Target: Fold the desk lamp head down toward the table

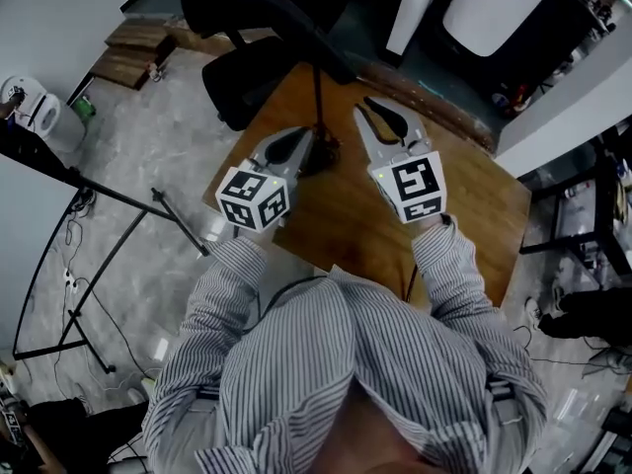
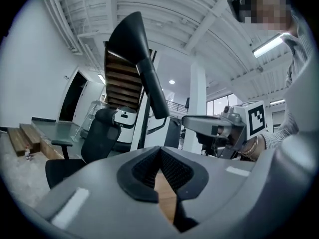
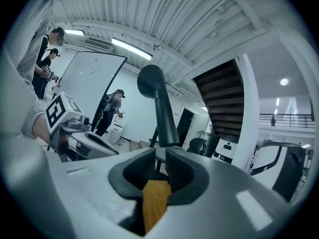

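The black desk lamp stands on the wooden table (image 1: 464, 205), with its thin stem (image 1: 318, 97) rising from a base (image 1: 324, 156) and its head up. In the left gripper view the lamp head (image 2: 130, 34) and arm (image 2: 155, 93) rise above and beyond my jaws. In the right gripper view the lamp head (image 3: 151, 81) tops the arm (image 3: 168, 126). My left gripper (image 1: 310, 136) (image 2: 159, 151) is shut and empty, just left of the base. My right gripper (image 1: 380, 107) (image 3: 160, 156) stands slightly open and empty, to the right of the stem. Neither gripper touches the lamp.
A black office chair (image 1: 247, 87) stands beyond the table's far left edge. Wooden planks (image 1: 133, 52) lie on the floor at the back left. A black tripod (image 1: 109, 235) stands left of the table. A white machine (image 2: 124, 118) and a stair are in the background.
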Demonstrator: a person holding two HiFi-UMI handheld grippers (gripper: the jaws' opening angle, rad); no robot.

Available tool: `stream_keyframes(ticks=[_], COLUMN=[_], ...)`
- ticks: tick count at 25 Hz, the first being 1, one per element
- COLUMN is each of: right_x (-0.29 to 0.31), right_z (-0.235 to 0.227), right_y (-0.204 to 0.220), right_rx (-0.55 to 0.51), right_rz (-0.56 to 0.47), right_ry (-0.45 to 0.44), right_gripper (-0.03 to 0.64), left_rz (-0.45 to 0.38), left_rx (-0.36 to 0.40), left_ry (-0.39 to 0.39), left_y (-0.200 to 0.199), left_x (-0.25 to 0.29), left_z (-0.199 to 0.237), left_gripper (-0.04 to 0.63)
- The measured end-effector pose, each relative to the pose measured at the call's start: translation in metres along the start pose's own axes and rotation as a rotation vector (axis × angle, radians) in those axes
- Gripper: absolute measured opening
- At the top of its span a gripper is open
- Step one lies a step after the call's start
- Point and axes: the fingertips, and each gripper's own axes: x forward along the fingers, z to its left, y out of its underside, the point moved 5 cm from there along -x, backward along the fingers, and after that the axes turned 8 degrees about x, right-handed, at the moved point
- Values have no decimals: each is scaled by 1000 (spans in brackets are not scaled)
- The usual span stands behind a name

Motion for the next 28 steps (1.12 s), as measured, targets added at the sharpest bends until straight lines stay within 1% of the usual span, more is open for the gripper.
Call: stream_keyframes(ticks=[2,3,4,5,8,11,13,16,18,20,22,28], right_x=[6,10,14,18,28,41,49,60,65,68,69,69], right_z=[-4,-6,-7,-8,-12,-11,-10,-9,-9,-11,-10,-11], right_y=[-1,-2,-2,-3,-5,-10,-9,-8,-9,-10,-9,-8], right_rx=[-44,-75,-111,-151,-275,-387,-436,-456,-460,-462,-462,-450], right_rz=[9,15,24,36,87,114,140,151,140,128,119,99], right_ry=[-11,-17,-22,-24,-7,15,33,49,64,83,95,84], right_gripper=[86,106,130,146,184,217,236,238,238,238,228,221], left_rz=[20,28,36,45,71,94,108,118,120,121,121,81], left_rx=[0,-1,0,3,27,35,28,17,34,51,49,21], left_ry=[22,28,28,24,5,6,14,27,39,41,48,58], left_y=[4,5,5,6,10,17,23,25,23,22,24,26], left_x=[15,22,29,34,47,57,63,72,76,80,82,83], left_z=[6,10,13,16,23,30,33,38,39,40,40,41], left_gripper=[5,26,80,117,158,164,164,163,158,117,64,58])
